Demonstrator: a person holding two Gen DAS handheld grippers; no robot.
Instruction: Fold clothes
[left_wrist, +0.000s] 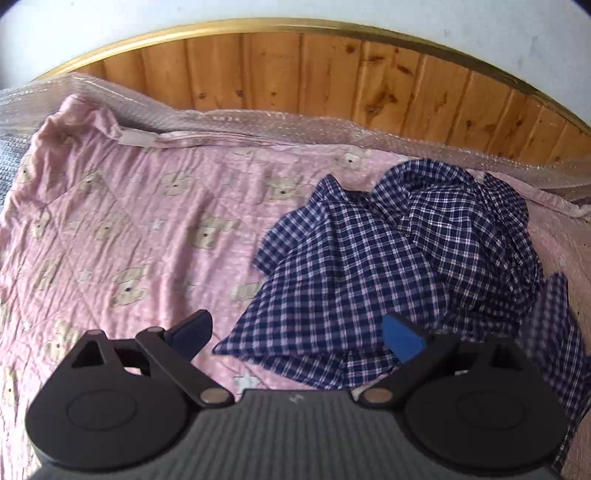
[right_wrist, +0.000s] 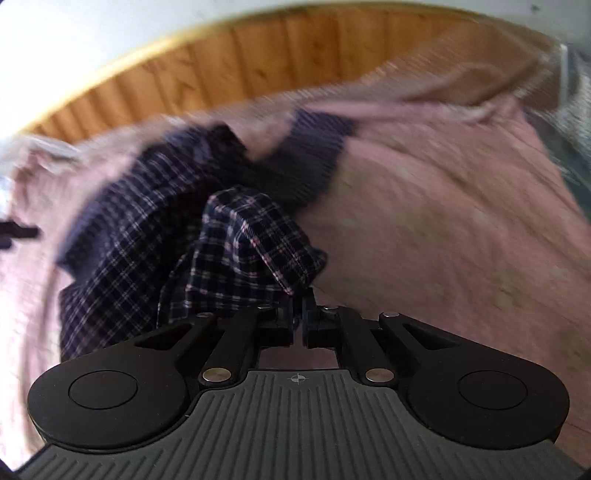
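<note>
A navy and white checked shirt lies crumpled on a pink bear-print quilt, at the right of the left wrist view. My left gripper is open and empty, hovering over the shirt's near left edge, its jaws wide apart. In the right wrist view my right gripper is shut on a fold of the checked shirt and holds it lifted above the quilt. That view is blurred by motion.
A wooden headboard with a gold rim stands behind the bed, against a white wall. Bubble wrap lies along the quilt's far edge. Bare quilt spreads left of the shirt.
</note>
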